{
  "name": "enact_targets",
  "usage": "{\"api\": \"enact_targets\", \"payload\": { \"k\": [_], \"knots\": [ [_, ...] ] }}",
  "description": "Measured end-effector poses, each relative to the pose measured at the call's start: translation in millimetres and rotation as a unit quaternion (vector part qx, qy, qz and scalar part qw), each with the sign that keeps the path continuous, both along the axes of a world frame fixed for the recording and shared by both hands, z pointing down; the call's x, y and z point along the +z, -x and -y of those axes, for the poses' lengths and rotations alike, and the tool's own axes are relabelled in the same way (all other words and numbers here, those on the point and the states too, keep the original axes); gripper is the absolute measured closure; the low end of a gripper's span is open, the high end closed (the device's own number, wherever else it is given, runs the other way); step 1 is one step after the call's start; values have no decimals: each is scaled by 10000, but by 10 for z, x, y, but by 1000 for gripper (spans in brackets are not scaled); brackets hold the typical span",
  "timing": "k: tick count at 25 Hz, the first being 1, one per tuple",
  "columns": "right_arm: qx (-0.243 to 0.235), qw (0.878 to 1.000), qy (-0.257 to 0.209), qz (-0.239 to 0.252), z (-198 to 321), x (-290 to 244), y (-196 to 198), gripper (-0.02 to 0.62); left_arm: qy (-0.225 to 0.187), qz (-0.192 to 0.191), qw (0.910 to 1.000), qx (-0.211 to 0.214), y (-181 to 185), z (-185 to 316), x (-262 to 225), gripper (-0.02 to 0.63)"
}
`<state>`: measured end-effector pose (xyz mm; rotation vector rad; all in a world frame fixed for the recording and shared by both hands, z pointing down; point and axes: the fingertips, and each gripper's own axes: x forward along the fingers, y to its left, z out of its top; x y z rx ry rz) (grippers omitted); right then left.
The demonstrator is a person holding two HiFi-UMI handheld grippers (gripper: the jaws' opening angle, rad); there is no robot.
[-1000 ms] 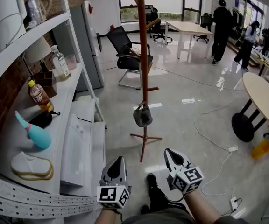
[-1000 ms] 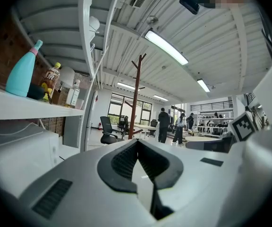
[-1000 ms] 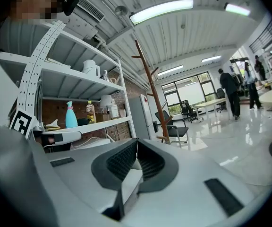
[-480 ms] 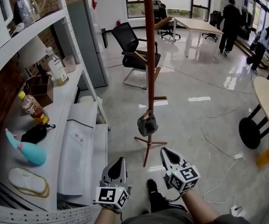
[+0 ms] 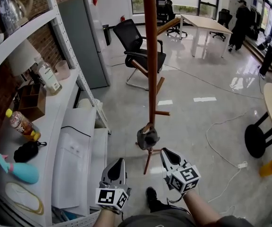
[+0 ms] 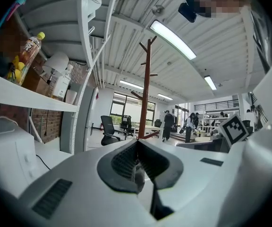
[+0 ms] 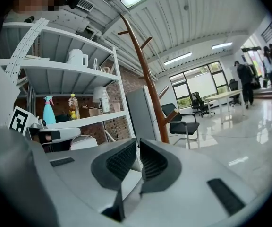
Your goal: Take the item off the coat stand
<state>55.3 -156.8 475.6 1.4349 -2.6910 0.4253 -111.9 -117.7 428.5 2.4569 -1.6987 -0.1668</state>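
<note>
**A:** So, what's different from a second ago?

**B:** I've walked in. The coat stand (image 5: pixel 151 79) looms larger in the head view. The dark item (image 5: pixel 147 138) on its low peg now hangs just ahead of my right gripper (image 5: pixel 169 156), though nothing touches it yet.

**A:** And the jaws?

**B:** Both are pressed together and empty, on the left gripper (image 5: pixel 116 165) too. I judge one must spread before it can take anything.

**A:** Is there room to work?

**B:** It's tight on my left, where the edge of the shelf unit (image 5: pixel 81 86) runs close beside the stand. The stand's feet splay out right under the item. To the right the floor (image 5: pixel 192 122) is open, apart from a white cable (image 5: pixel 210 143) lying well off to that side.
</note>
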Motion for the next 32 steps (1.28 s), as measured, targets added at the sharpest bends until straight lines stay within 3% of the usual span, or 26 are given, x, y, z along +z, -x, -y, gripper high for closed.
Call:
{"api": "enact_targets", "payload": {
  "k": [16,22,32],
  "knots": [
    [-351,9990,228,-138,836,329,-29,586,94,46,9999,-94,-183,789,274,598],
    [-527,9977,368,-231,913,451,58,515,211,69,9997,-132,-142,912,378,598],
    [-810,9926,832,-356,950,792,174,314,391,213,9990,-38,-174,1037,517,598]
  ]
}}
